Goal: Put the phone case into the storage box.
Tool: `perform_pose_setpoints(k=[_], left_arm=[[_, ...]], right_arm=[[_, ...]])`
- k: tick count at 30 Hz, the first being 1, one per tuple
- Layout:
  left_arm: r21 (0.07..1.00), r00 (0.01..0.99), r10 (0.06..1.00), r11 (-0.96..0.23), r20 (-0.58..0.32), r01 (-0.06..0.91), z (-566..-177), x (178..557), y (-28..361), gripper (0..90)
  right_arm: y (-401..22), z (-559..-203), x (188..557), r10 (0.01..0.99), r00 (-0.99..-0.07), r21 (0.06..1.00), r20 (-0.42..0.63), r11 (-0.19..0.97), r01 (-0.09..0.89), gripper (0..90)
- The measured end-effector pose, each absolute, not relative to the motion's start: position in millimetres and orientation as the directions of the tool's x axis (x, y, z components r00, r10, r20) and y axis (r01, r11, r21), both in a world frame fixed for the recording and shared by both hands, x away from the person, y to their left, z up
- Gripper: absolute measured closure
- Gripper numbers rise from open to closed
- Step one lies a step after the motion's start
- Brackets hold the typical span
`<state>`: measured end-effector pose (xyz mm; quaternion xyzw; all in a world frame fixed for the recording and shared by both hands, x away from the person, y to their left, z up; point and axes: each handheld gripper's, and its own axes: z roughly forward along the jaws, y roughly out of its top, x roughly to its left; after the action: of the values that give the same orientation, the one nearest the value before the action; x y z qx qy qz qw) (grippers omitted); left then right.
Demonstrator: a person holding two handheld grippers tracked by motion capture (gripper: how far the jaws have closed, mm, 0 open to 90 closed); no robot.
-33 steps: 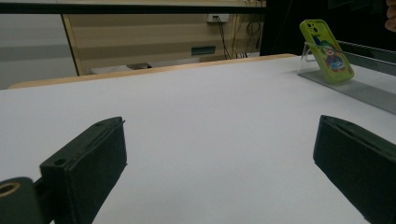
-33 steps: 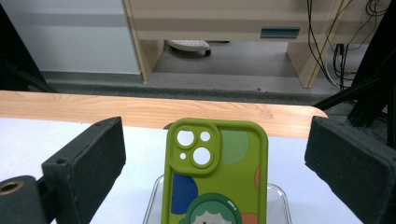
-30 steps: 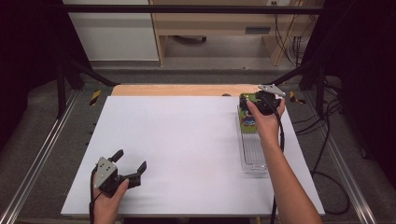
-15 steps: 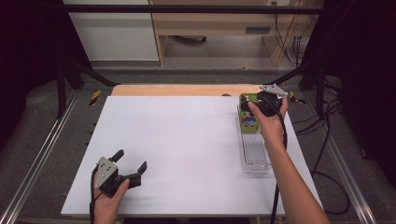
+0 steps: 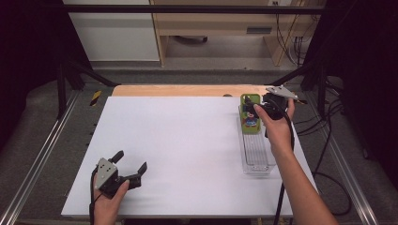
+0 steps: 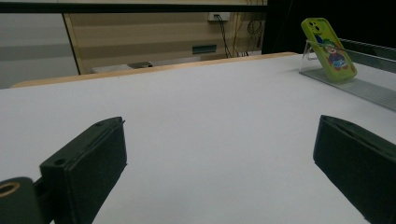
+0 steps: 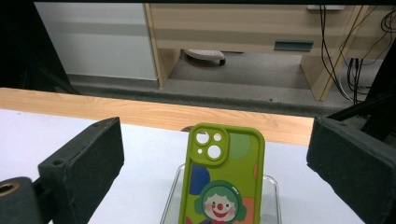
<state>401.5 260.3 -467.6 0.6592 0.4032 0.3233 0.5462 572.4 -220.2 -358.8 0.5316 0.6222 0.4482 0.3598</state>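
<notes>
A green phone (image 5: pixel 250 117) with a clown picture on its back leans upright at the far end of a clear plastic tray (image 5: pixel 256 157) on the right of the white table. My right gripper (image 5: pixel 261 108) hovers close beside it. In the right gripper view the phone (image 7: pixel 223 186) stands between the wide-apart jaws of the open right gripper (image 7: pixel 217 140), touching neither. My left gripper (image 5: pixel 130 161) rests open near the front left edge with nothing in it. From the left gripper view the phone (image 6: pixel 329 49) shows far off beyond the open left gripper (image 6: pixel 219 135).
The white table top (image 5: pixel 187 140) has a wooden strip (image 5: pixel 187 90) along its far edge. Metal rails (image 5: pixel 42 159) run along both sides. A cable (image 5: pixel 324 159) trails from the right gripper off the table's right side. Desks and wiring stand beyond.
My right hand has shifted slightly to the right, so more of the green phone shows. The left gripper has stayed put.
</notes>
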Motion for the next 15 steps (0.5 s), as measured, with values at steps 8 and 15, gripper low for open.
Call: perform_pose_setpoints(k=[8,15], left_arm=[[0.981,0.459,0.888,-0.072,-0.02,0.182,-467.6,400.4,262.4,2.3],[0.982,0.454,0.891,-0.065,-0.024,0.179,-466.4,400.1,264.1,2.3]], right_arm=[[-223.7,-355.4,562.2,0.981,-0.189,0.944,0.039,0.026,0.329,4.7],[-226.5,-354.4,553.1,0.979,-0.195,0.949,0.056,0.009,0.316,5.0]])
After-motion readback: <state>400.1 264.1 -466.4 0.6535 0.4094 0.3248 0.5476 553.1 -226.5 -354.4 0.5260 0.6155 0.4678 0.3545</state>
